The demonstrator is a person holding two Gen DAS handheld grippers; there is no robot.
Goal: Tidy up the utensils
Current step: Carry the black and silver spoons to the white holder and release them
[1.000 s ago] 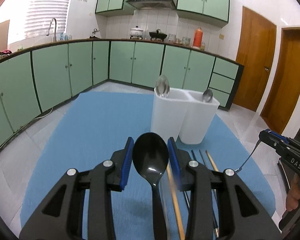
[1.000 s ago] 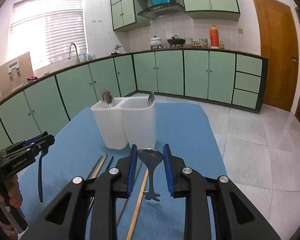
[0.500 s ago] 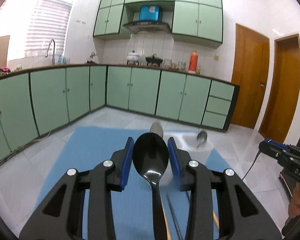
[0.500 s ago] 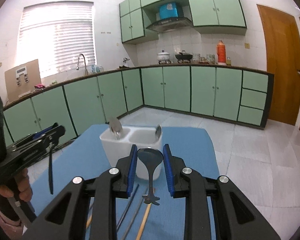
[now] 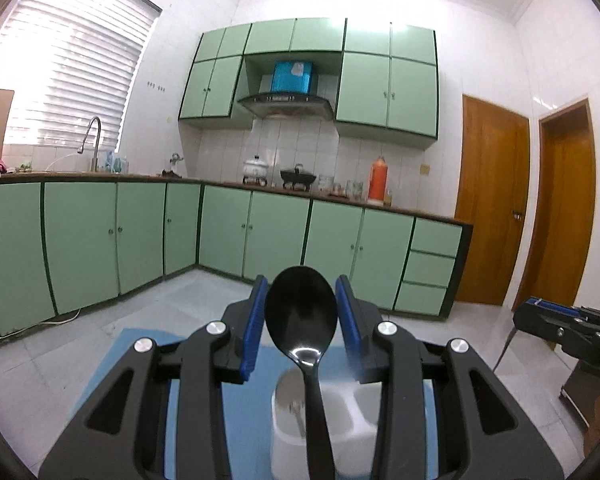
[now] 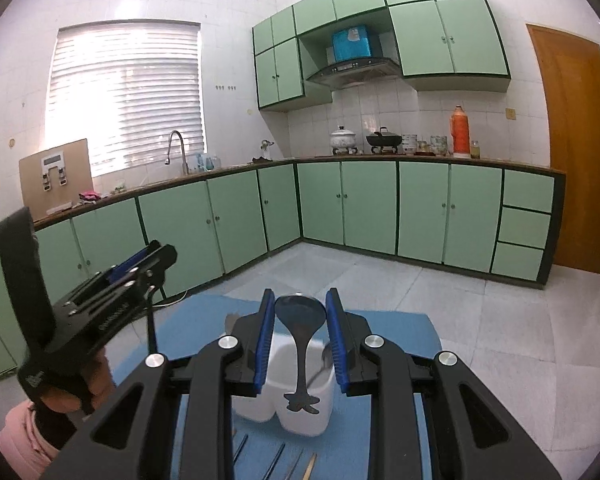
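My left gripper (image 5: 300, 284) is shut on a black spoon (image 5: 301, 312), bowl forward and handle running back between the fingers. Below it stands the white two-part holder (image 5: 342, 432) with a metal spoon (image 5: 294, 406) in its left part. My right gripper (image 6: 300, 296) is shut on a dark metal spoon (image 6: 300, 314) whose flared handle end hangs over the holder (image 6: 268, 412). Two metal spoons (image 6: 230, 322) lean in that holder. Each gripper shows in the other's view: the left gripper (image 6: 140, 268) at the left, the right gripper (image 5: 560, 328) at the right edge.
The holder stands on a blue mat (image 6: 400, 360) over a grey tiled floor. Chopsticks (image 6: 276, 462) lie on the mat in front of the holder. A hand and pink sleeve (image 6: 24, 436) hold the left gripper. Green cabinets and wooden doors ring the room.
Both grippers have risen with their spoons and tipped more level. The holder has dropped to the bottom of both views and now lies under the fingers.
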